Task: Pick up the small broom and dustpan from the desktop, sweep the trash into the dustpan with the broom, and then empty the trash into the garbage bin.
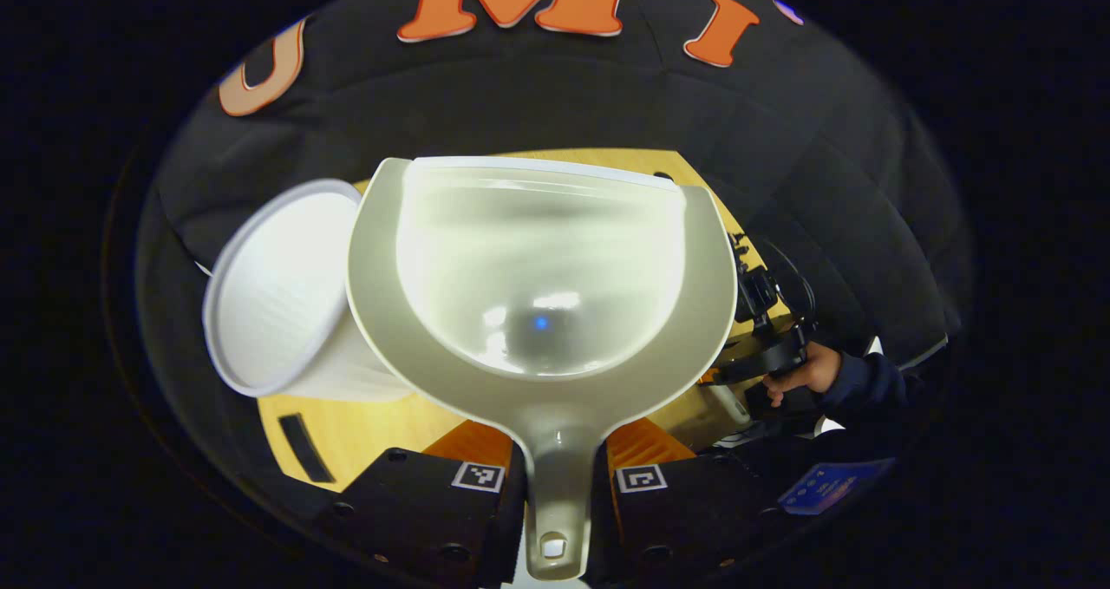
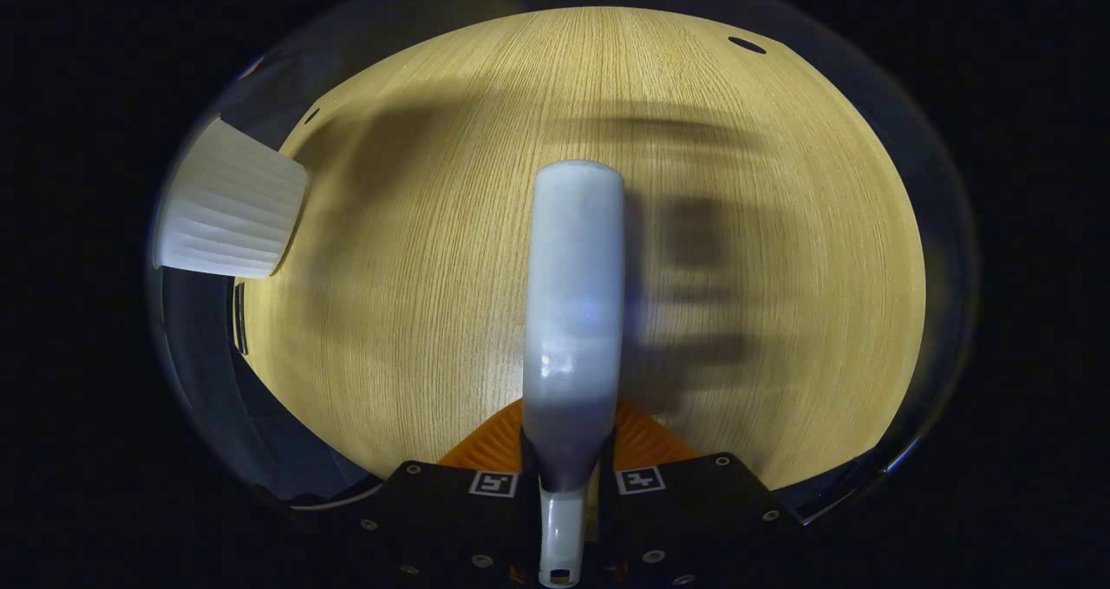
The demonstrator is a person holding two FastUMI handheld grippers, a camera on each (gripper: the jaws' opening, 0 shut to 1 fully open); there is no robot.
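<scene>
In the left gripper view my left gripper (image 1: pixel 559 476) is shut on the handle of a pale grey dustpan (image 1: pixel 542 285), whose empty scoop faces the camera, held above the wooden desktop (image 1: pixel 364 428). The white ribbed garbage bin (image 1: pixel 277 290) stands just left of the pan, its open mouth tilted toward me. Farther right a hand holds the other gripper (image 1: pixel 767 346). In the right gripper view my right gripper (image 2: pixel 568 476) is shut on the handle of the small white broom (image 2: pixel 574 311), which points out over the desktop (image 2: pixel 434 311). The bin (image 2: pixel 230 203) shows at the far left.
The desk has small dark holes near its far edge (image 2: pixel 747 45) and a dark slot by its left edge (image 1: pixel 303 446). Shadows of the tools fall on the wood right of the broom. Black cloth wall surrounds the desk.
</scene>
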